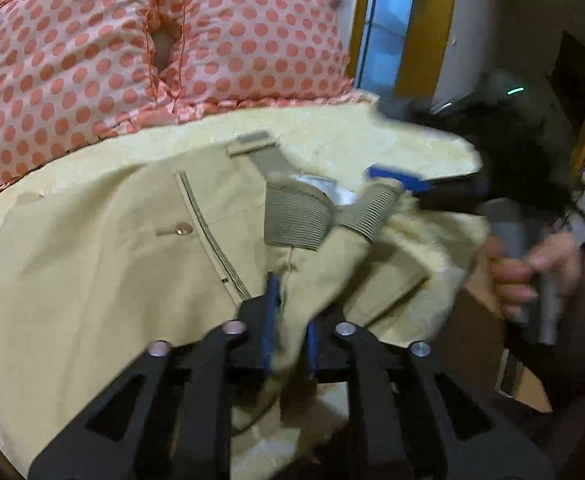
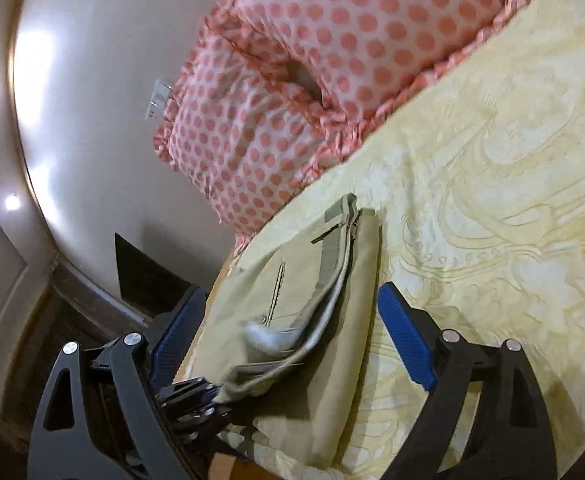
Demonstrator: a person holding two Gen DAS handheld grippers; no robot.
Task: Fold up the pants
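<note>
Khaki pants [image 1: 92, 248] are lying on the yellow bedspread [image 2: 492, 200]; left gripper [image 1: 290, 336] is pinching their fabric to lift a fold. Right gripper [image 2: 292, 344] is spread wide around the waistband [image 2: 332, 252], ready to clamp.

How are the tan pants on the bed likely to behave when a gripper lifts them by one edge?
Probably floppy: the pants already sag and crease where the left gripper pinches them. Likely light, since a small pinch holds up the fabric. The ribbed waistband looks thicker, so it may hang stiffer than the rest.
</note>
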